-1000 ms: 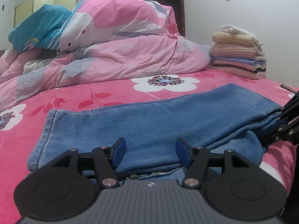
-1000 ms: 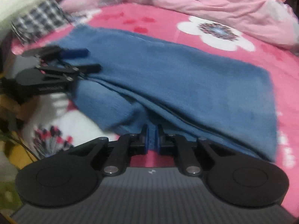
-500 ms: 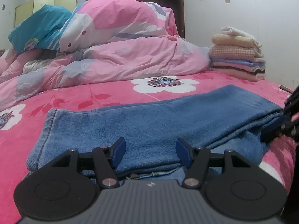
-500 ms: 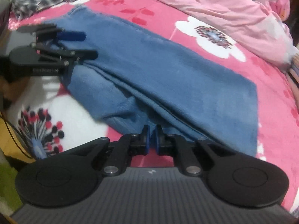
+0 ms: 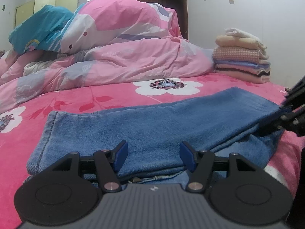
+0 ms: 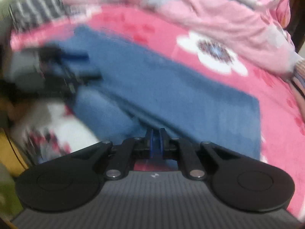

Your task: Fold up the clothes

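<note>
Two grippers work on one pair of jeans [image 5: 152,129] spread across a pink flowered bed [image 5: 76,103]. Largest first: beyond our left gripper [image 5: 153,157] a pink duvet [image 5: 124,57] is heaped at the far side of the bed, and a stack of folded clothes [image 5: 242,59] sits ahead and to its right.

Just ahead of both grippers lie the jeans, already doubled lengthwise, one leg on the other, the hem [image 5: 45,133] ahead-left of our left gripper. Denim like this looks fairly heavy and limp: we judge it will sag and drag instead of holding a shape, though its rough weave should not slip from the pads. We would take it at thick edges, such as the waistband or the hem, pinching all layers together.

Our left gripper is released, its blue fingers [image 5: 120,157] standing apart on either side of a fold of denim without pressing it. Our right gripper [image 6: 156,139] is clenched on the jeans' near edge, seen in the left view at the far right; its own view is blurred.
</note>
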Motion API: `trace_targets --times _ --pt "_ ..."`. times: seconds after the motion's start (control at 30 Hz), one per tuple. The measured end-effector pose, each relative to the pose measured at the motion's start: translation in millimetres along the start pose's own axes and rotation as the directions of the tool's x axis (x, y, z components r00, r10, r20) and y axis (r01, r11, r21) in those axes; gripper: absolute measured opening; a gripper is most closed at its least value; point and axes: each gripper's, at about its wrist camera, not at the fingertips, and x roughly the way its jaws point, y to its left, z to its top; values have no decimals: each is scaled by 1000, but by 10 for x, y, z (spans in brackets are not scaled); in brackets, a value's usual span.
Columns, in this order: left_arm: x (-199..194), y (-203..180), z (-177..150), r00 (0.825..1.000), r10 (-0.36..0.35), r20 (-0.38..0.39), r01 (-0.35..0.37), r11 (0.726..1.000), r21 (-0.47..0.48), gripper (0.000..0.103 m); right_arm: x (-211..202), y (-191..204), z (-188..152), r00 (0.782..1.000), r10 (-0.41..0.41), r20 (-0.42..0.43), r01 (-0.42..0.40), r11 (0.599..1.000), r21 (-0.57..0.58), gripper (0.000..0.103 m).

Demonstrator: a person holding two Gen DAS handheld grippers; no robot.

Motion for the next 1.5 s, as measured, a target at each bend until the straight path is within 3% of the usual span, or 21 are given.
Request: trace_targets --times 0.07,0.13,0.3,0.47,0.63,0.73,0.83,1.0,1.1,1.23,1.33,1.5 --pt "0 -8 1 1000 -1 -1 1 1000 0 62 131 52 -9 999 26 26 -26 1000 9 5" --pt "0 -15 0 1000 -2 -2 2 1000 2 62 283 86 -108 1000 3 -13 -4 1000 -30 3" --pt "-2 -2 -2 1000 -3 4 3 1000 -2 62 61 -120 -221 997 -65 -51 68 996 62 2" --pt "1 -4 0 1000 -2 2 2 1000 -1 62 41 11 -156 997 5 75 -12 996 91 5" --pt "-6 -12 2 1000 -1 1 1 1000 3 62 226 -19 -248 997 -72 39 66 987 146 0" --pt "-7 -11 -1 1000 -3 4 3 1000 2 62 134 -118 -354 968 -250 -2 248 960 134 0" --pt "-2 -8 -1 1000 -4 4 4 1000 -1 63 33 -207 -381 967 -253 7 245 945 217 1" --pt "-6 -4 2 1000 -4 3 4 1000 0 63 101 120 -190 979 -169 112 150 975 164 3" --pt "-8 -4 1 1000 -3 2 3 1000 3 63 253 161 -245 975 -211 70 203 974 103 1" --pt "-3 3 11 1000 -4 3 4 1000 1 63 72 -180 -423 937 -348 7 343 926 159 0" --pt "-5 6 7 1000 -5 3 5 1000 -1 63 -131 -578 -583 964 -262 38 229 897 378 2" --pt "-15 0 -1 1000 -5 4 5 1000 -1 63 -366 -1067 -1017 968 -242 61 138 724 676 0"
